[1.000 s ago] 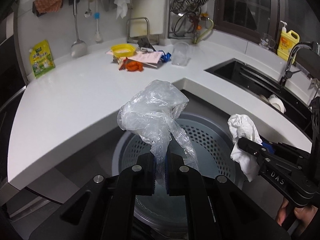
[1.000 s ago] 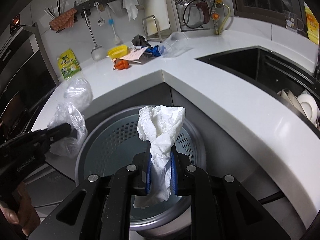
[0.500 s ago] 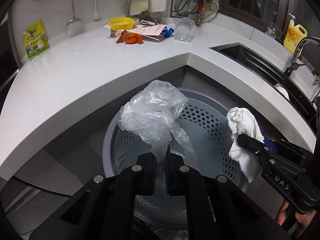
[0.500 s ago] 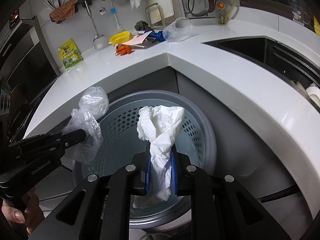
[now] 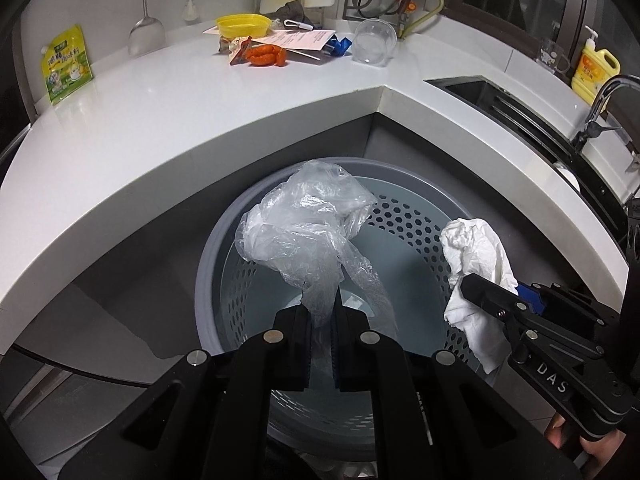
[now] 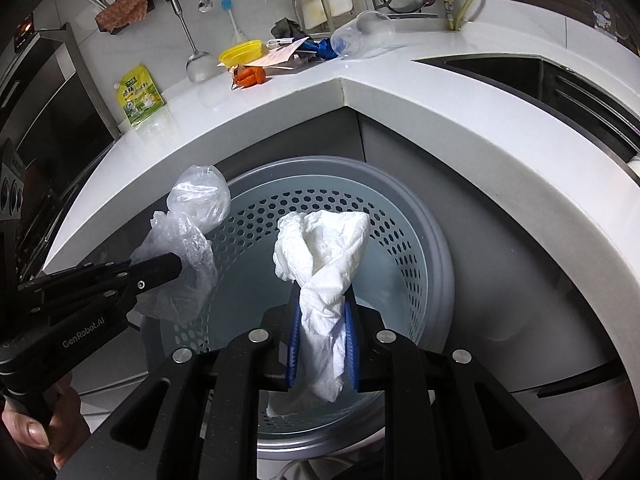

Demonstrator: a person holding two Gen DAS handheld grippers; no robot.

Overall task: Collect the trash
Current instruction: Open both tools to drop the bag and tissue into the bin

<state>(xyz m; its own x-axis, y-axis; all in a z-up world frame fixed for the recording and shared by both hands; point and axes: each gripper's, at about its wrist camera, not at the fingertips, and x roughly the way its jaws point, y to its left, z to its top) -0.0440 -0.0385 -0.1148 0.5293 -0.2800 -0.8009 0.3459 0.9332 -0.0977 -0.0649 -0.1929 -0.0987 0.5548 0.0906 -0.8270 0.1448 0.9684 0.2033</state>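
My left gripper (image 5: 322,312) is shut on a crumpled clear plastic bag (image 5: 304,232) and holds it over the grey perforated bin (image 5: 416,216) below the counter. My right gripper (image 6: 322,304) is shut on a twisted white paper towel (image 6: 324,248) over the same bin (image 6: 412,240). In the left wrist view the right gripper (image 5: 468,284) and towel (image 5: 476,248) sit at the bin's right rim. In the right wrist view the left gripper (image 6: 176,268) and bag (image 6: 188,232) sit at its left rim.
The white corner counter (image 5: 168,120) wraps around the bin. At its back lie a yellow bowl (image 5: 244,24), an orange wrapper (image 5: 266,56), papers (image 5: 300,38), a clear cup (image 5: 374,42) and a green pouch (image 5: 66,66). A sink (image 5: 520,112) is on the right.
Both grippers have moved forward and down, from beside the counter edge to directly over the bin, each still holding its piece of trash.
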